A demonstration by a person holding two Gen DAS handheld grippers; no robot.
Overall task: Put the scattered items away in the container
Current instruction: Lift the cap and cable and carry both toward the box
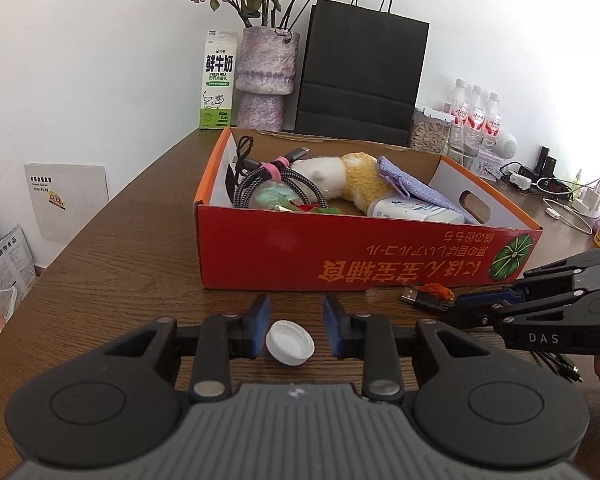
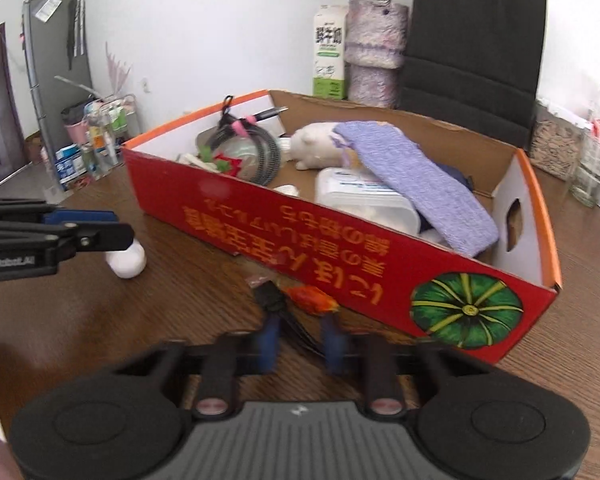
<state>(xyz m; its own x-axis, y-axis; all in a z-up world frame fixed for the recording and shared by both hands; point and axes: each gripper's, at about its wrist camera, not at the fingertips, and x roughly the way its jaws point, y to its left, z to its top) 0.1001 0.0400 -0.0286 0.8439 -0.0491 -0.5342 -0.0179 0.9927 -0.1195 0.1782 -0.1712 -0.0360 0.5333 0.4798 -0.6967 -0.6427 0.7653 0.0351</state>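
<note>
The red cardboard box (image 1: 340, 256) stands on the wooden table (image 1: 120, 260). It already holds a coiled braided cable (image 1: 268, 184), a white and yellow plush toy (image 1: 340, 178), a purple cloth (image 1: 412, 188) and a white plastic container (image 1: 412, 210).

A white bottle cap (image 1: 290, 342) lies on the table in front of the box's long printed wall, near the middle of that wall. The left hand-held gripper (image 1: 296, 320) sits low around it, its jaws a little apart. The cap is between them, against or just beside one blue pad, and a gap shows to the other.

A black cable bundle (image 2: 270, 300) with a USB plug and an orange-red tie (image 2: 312, 300) lies in front of the same wall, toward the end with the green pumpkin print and close to its foot. The right hand-held gripper (image 2: 300, 340) straddles its strands with its fingers apart. They are blurred, and no pad is seen pressing on the cable.

Behind the box, against the white wall, stand a milk carton (image 1: 217, 80), a purple vase (image 1: 266, 80) of dried roses and a black paper bag (image 1: 364, 76).
</note>
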